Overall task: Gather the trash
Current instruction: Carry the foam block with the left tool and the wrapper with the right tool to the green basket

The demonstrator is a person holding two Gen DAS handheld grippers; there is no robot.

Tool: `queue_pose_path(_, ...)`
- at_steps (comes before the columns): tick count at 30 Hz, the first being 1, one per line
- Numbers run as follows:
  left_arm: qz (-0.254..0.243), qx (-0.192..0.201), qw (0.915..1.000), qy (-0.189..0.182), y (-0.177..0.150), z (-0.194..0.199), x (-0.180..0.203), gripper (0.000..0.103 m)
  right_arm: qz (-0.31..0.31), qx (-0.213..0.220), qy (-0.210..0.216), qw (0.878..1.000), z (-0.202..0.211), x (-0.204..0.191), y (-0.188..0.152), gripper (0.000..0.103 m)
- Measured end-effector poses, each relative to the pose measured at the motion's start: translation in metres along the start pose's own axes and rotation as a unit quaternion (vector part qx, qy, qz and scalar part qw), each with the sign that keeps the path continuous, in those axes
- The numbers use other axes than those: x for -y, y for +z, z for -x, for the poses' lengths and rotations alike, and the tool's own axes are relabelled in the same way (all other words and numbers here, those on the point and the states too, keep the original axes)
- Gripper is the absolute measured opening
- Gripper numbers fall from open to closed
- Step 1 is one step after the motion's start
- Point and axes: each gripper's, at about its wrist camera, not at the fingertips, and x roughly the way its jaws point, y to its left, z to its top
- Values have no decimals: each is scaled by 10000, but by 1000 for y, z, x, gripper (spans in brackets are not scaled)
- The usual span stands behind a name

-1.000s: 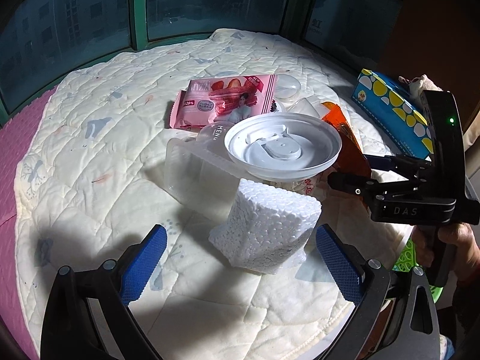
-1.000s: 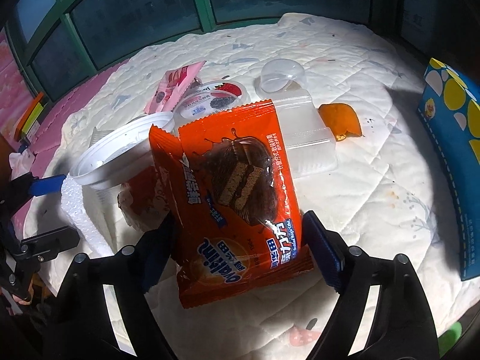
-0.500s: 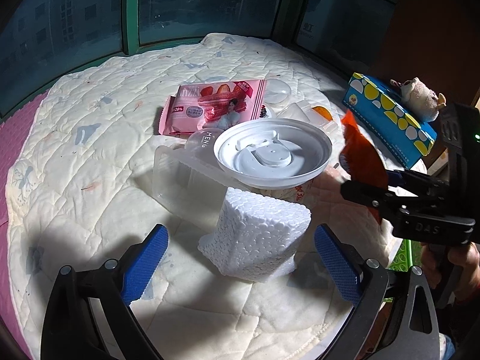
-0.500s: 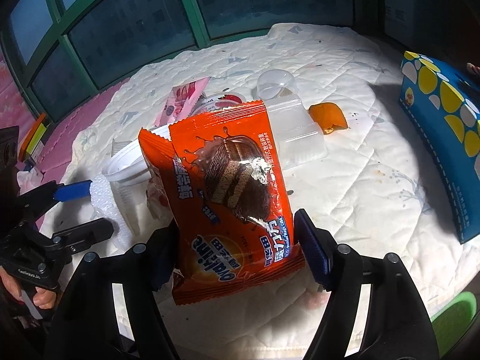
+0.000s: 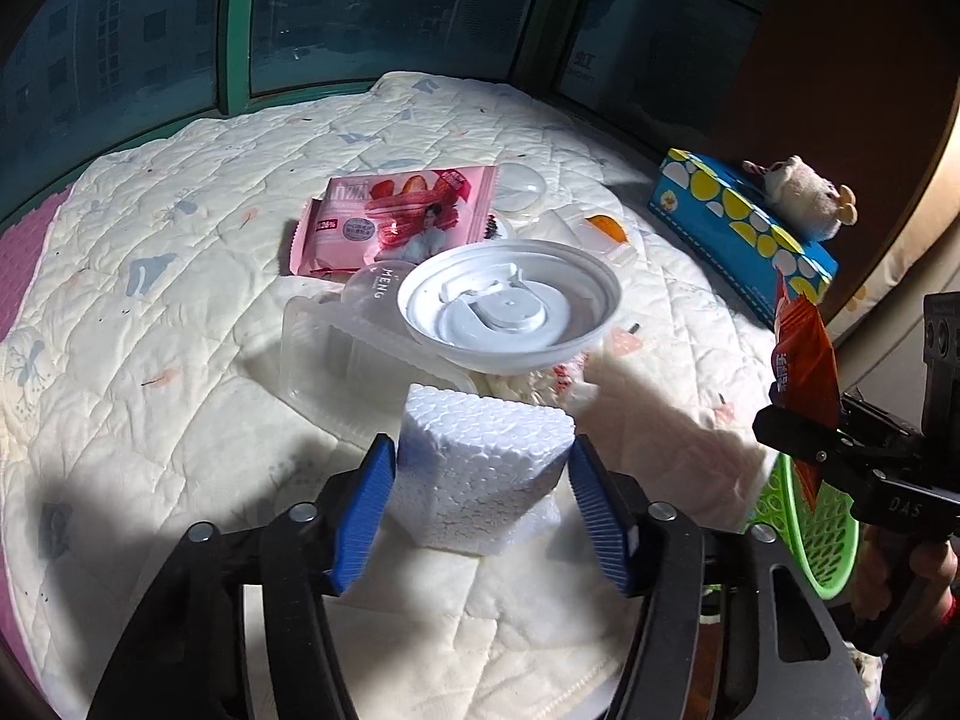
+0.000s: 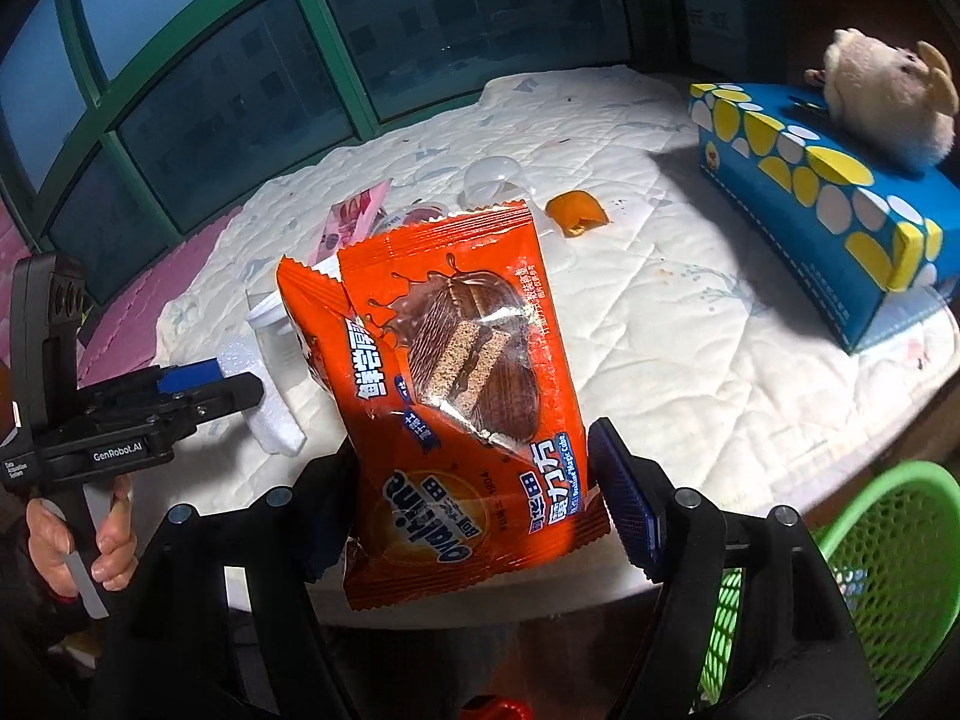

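Closing L gripper [image 5: 480,504] on foam block [image 5: 480,474] | R gripper [image 6: 480,492] tilted down w/ orange wrapper [image 6: 444,384]

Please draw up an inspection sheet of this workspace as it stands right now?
Surface: white quilted cover, sunlit, with small stains.
Job's things: foam block; orange wrapper; pink wrapper; white lid; clear tray; green basket at the near edge.
Clutter: blue box with a plush toy on it.
Grippers: left gripper has just been closing, pads at the foam block; right gripper clamps the orange wrapper.
Cables: nothing seen.
Surroundings: green-framed windows.
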Motion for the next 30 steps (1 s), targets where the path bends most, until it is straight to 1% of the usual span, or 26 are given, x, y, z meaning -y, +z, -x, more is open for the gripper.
queue_pose_path(5,-148,89,9998,-81,-8,19,8,57,-224,85,-125,9996,20,9,-19,72)
queue_pose_path(9,-262,146,9992,-255,-9,32,21,57,-381,190,-264,9987,38,16,-31,72)
queue_pose_path(12,-471,126,9979,-434,-7,34,44,57,-535,277,-401,9974,52,24,-42,72)
queue_pose_path(16,-693,55,9947,-753,-3,27,79,57,-847,378,-626,9937,74,43,-59,72)
queue_pose_path(22,-1139,-144,9850,-1285,-1,6,146,57,-1295,524,-1158,9834,114,81,-88,72)
queue_pose_path(28,-1598,-476,9707,-1729,-8,-20,215,57,-1790,619,-1614,9685,146,117,-117,72)
queue_pose_path(30,-1747,-613,9658,-1815,-14,-32,239,57,-1926,653,-1768,9630,155,127,-126,72)
